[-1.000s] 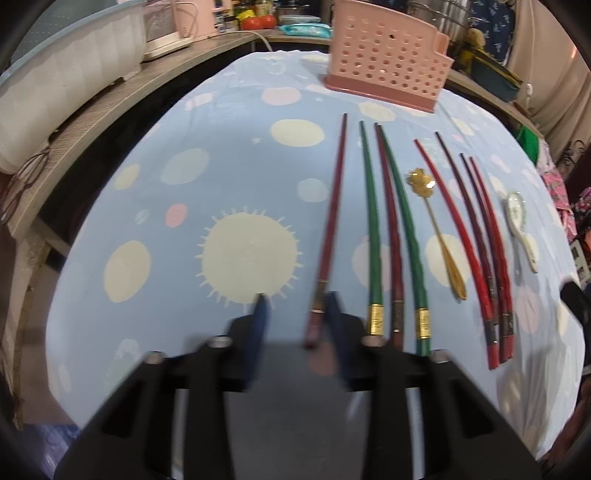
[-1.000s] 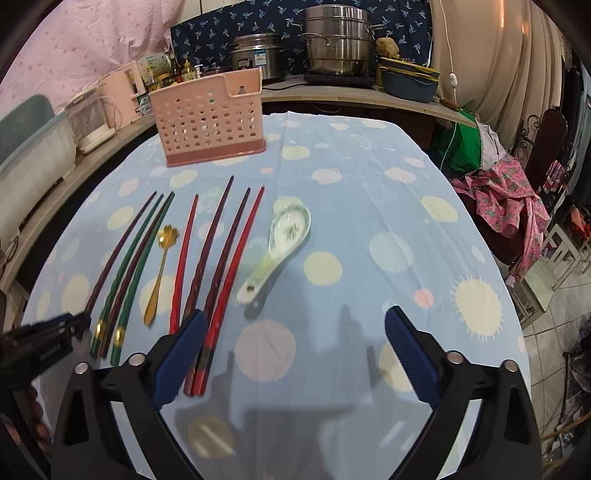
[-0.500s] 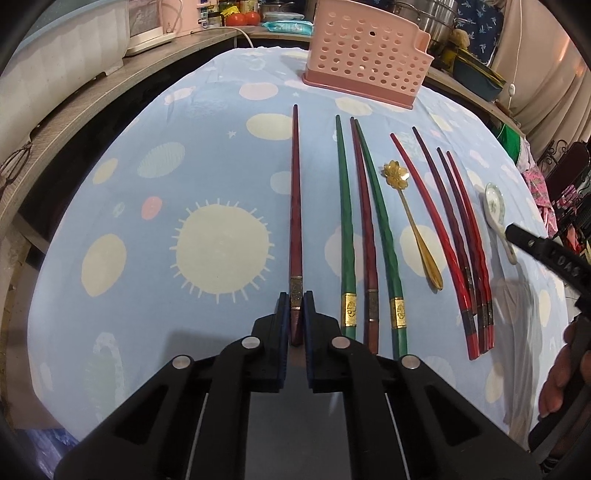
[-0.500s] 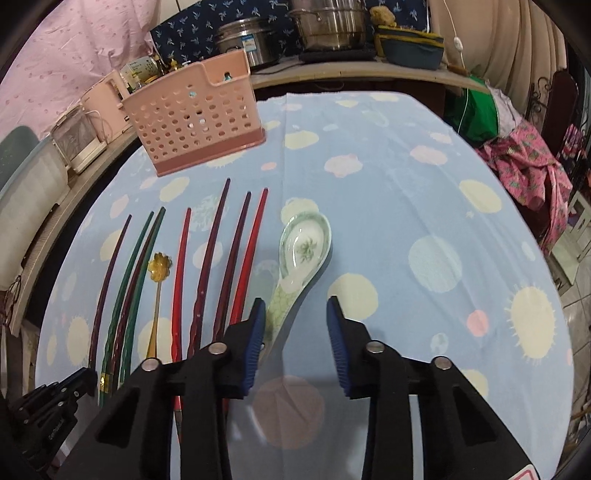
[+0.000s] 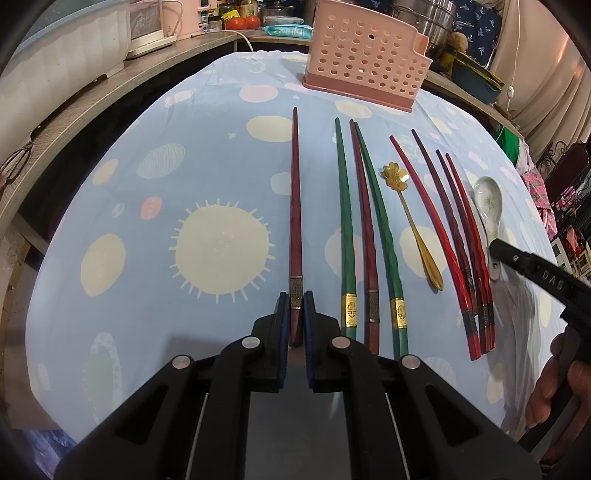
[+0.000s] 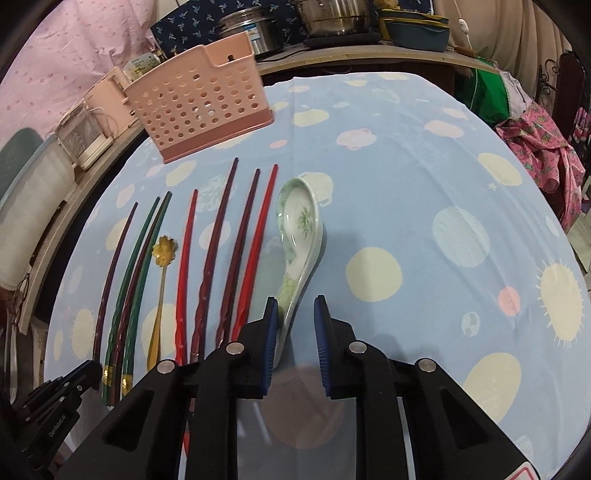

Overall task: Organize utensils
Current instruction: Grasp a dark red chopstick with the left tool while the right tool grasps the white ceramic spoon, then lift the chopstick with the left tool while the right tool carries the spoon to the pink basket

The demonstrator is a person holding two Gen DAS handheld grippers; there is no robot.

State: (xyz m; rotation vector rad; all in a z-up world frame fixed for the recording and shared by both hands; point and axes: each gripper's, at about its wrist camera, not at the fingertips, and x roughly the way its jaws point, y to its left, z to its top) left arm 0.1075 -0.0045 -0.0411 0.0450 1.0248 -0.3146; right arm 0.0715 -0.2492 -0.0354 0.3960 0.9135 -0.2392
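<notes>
My left gripper [image 5: 296,300] is shut on the near end of a dark red chopstick [image 5: 295,206], which lies flat on the blue tablecloth. My right gripper [image 6: 293,303] straddles the handle of a white ceramic spoon [image 6: 301,221] with a green pattern. Its jaws are closing. The handle rests against the left pad, and a gap remains on the right side. The left wrist view shows the same spoon [image 5: 488,201] with the right gripper's tip at its handle. The pink perforated utensil basket [image 5: 364,55] [image 6: 199,107] stands upright at the far end.
Between the two grippers lie green chopsticks [image 5: 345,221], another dark red one [image 5: 364,229], a gold flower spoon [image 5: 417,229] and several red chopsticks [image 5: 443,240]. Steel pots [image 6: 332,18] and appliances line the counter behind. A pink cloth [image 6: 546,147] hangs at the right.
The left jaws closed onto the dark red chopstick's end. The right gripper dropped towards the ceramic spoon, and its jaws narrowed from wide apart to close around the handle.
</notes>
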